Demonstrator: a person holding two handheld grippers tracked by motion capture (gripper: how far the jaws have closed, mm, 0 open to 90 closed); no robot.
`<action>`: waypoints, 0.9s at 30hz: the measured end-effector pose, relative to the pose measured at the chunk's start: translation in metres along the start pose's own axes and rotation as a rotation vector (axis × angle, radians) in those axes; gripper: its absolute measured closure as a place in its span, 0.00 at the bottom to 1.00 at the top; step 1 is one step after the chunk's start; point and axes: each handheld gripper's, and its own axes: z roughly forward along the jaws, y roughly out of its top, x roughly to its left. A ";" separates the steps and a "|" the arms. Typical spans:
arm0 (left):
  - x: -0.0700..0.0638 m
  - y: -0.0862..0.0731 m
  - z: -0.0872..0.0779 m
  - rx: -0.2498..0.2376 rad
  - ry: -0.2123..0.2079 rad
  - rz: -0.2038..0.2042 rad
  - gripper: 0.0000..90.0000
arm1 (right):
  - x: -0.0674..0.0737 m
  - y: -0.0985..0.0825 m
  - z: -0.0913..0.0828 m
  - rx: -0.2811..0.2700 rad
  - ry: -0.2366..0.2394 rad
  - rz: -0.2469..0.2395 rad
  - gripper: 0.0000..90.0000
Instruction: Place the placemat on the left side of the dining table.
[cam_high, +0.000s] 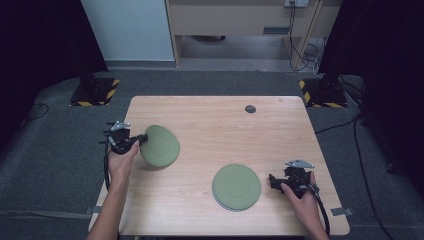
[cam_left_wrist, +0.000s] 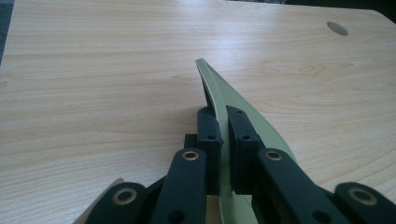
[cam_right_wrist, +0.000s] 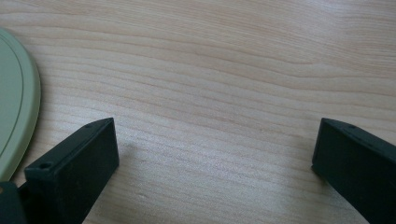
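My left gripper (cam_high: 144, 140) is shut on the rim of a green plate (cam_high: 160, 145), which it holds tilted above the table's left side. In the left gripper view the plate (cam_left_wrist: 219, 95) stands on edge between the two black pads (cam_left_wrist: 209, 133), pinched at its rim. A stack of green plates (cam_high: 236, 187) lies flat near the front of the table. My right gripper (cam_high: 272, 181) rests just to the right of that stack with its jaws wide apart and nothing between them. The right gripper view has the stack's rim (cam_right_wrist: 16, 112) at its left edge.
The wooden table (cam_high: 225, 125) has a round grey cable cap (cam_high: 250, 109) near its far edge. Dark stands with yellow-black striped bases (cam_high: 95, 92) stand on the floor behind both far corners. Cables trail on the floor at the right.
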 end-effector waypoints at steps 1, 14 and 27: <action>0.000 0.000 0.000 0.000 0.000 0.000 0.94 | 0.000 0.000 0.000 0.000 0.000 0.000 0.01; 0.015 0.002 0.004 0.040 0.020 0.041 0.94 | 0.000 0.000 0.000 0.000 0.001 0.000 0.01; 0.023 0.003 0.012 0.062 0.020 0.051 0.94 | 0.000 0.000 0.000 -0.001 0.001 -0.002 0.01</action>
